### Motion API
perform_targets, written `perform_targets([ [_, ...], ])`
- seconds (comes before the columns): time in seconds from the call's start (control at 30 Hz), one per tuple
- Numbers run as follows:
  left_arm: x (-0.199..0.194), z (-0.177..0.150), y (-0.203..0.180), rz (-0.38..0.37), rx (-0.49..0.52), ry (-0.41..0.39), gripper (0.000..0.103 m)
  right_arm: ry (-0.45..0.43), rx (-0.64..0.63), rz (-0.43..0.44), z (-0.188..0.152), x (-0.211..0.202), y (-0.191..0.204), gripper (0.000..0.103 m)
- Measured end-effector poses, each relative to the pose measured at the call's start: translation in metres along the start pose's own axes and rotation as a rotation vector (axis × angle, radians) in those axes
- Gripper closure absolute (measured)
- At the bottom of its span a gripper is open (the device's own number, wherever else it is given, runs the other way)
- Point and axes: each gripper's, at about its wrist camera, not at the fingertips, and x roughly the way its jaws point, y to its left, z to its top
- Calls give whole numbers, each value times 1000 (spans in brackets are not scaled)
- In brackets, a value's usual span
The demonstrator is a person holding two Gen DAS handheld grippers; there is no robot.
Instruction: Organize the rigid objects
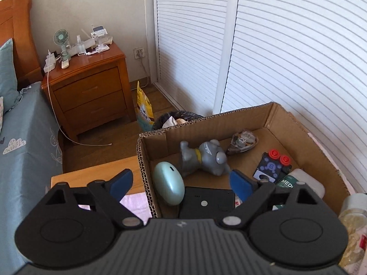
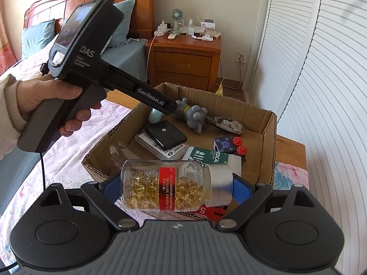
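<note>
Over the near edge of the cardboard box point(image 2: 266, 123), your right gripper point(image 2: 176, 191) clamps the capsule bottle point(image 2: 165, 188) sideways, cap to base, while your left gripper point(image 1: 181, 181) hangs open and empty, so next lower the bottle inside and release.

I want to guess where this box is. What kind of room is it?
Most likely a bedroom: there is a bed with a wooden headboard and pillows, and a wooden nightstand beside it holding a small fan.
</note>
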Motion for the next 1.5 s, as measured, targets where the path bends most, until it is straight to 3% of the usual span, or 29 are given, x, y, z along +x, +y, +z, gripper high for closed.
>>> perform_targets([
  [0.23, -46, -21, 7, 21, 5, -90, 3, 15, 21, -8, 3, 6, 2, 7],
  [0.6, -105, -93, -18, 69, 113, -154, 2, 36, 97, -50, 3, 15, 0, 7],
  [0.67, -113, -105, -22, 65, 125, -167, 2, 28, 121, -59, 4, 13, -1, 7],
  [0.73, -121, -115, -25, 58, 124, -175, 2, -3, 148, -66, 5, 8, -3, 0],
  [0.93, -143, -135, -39, 79, 131, -214, 2, -34, 148, -84, 5, -12, 4, 0],
  [1.13, -166, -142, -52, 86, 92, -237, 1, -35, 129, -141, -9, -36, 15, 0],
  [1.27, -178, -146, -60, 113, 31, -223, 1, -28, 135, -236, -30, -52, 21, 0],
  [1.4, -184, -156, -69, 137, -52, -188, 2, -17, 200, -311, -61, -63, 22, 0],
  [1.5, -187, -164, -79, 176, -84, -156, 2, -1, 281, -310, -86, -72, 20, 0],
])
